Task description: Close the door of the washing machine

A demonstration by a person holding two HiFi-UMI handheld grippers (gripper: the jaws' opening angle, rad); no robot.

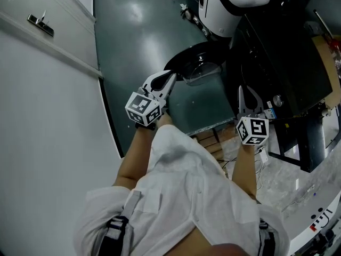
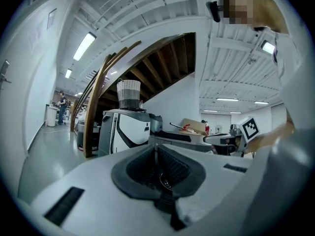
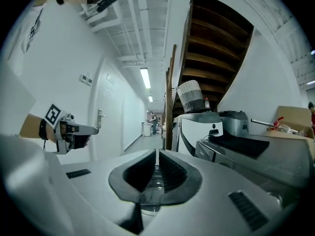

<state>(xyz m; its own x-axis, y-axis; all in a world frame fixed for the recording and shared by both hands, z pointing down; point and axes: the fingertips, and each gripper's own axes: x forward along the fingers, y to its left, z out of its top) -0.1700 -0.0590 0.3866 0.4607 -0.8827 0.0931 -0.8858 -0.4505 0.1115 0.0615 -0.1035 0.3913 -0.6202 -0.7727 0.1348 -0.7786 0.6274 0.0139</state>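
Observation:
In the head view the round dark washing machine door (image 1: pixel 198 64) stands swung open over the green floor, its glass bowl facing me. The dark washing machine body (image 1: pixel 277 52) is to its right. My left gripper (image 1: pixel 172 78) points at the door's near left edge; whether it touches is unclear. Its jaws are shut with nothing between them (image 2: pixel 156 150). My right gripper (image 1: pixel 243 93) sits in front of the machine's dark front, to the right of the door. Its jaws are also together and empty (image 3: pixel 156 155). Neither gripper view shows the door.
A white appliance (image 1: pixel 224 4) with a basket on top (image 2: pixel 129 93) stands beyond the machine. A white wall with a door handle (image 1: pixel 40 24) runs along the left. A wooden staircase (image 2: pixel 98 102) rises behind. Cables (image 1: pixel 234 161) lie by my feet. A person (image 2: pixel 61 104) stands far down the corridor.

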